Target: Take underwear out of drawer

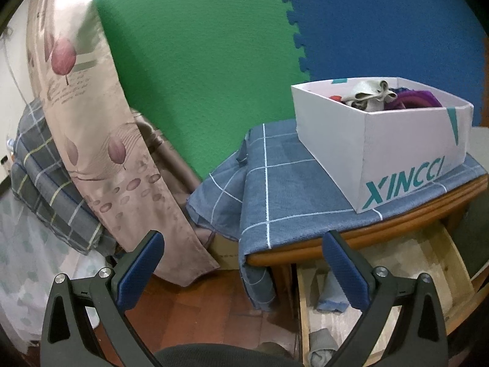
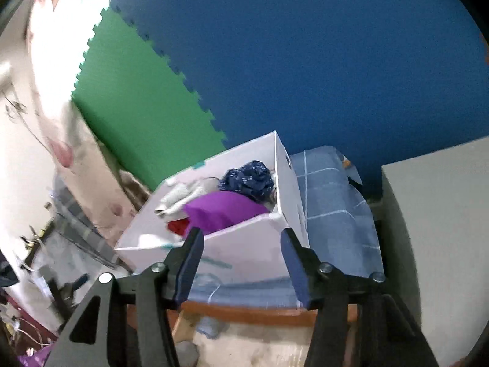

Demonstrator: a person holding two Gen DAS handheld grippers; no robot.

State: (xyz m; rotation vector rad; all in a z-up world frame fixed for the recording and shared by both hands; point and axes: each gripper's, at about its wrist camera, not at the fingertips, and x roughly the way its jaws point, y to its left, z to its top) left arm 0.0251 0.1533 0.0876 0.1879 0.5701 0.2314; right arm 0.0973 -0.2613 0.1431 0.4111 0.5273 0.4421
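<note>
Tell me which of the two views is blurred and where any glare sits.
Left wrist view: sharp overall, the lettering on the white box readable, only fisheye bending at the edges. Right wrist view: motion-smeared, worst along the left side, with blown-out glare on the curtain at upper left; the white box stays fairly clear.

You can read 1 brand name: "XINCCI", in large teal capitals on the near long side of the white cardboard box point(image 1: 397, 153), which stands at the right end of the blue checked cloth point(image 1: 275, 183) over the wooden cabinet top. The floral curtain point(image 1: 76, 91) at the left carries several lines of small cursive script beside a pink bud, too small for you to make out. From the right wrist view nothing is legible.
</note>
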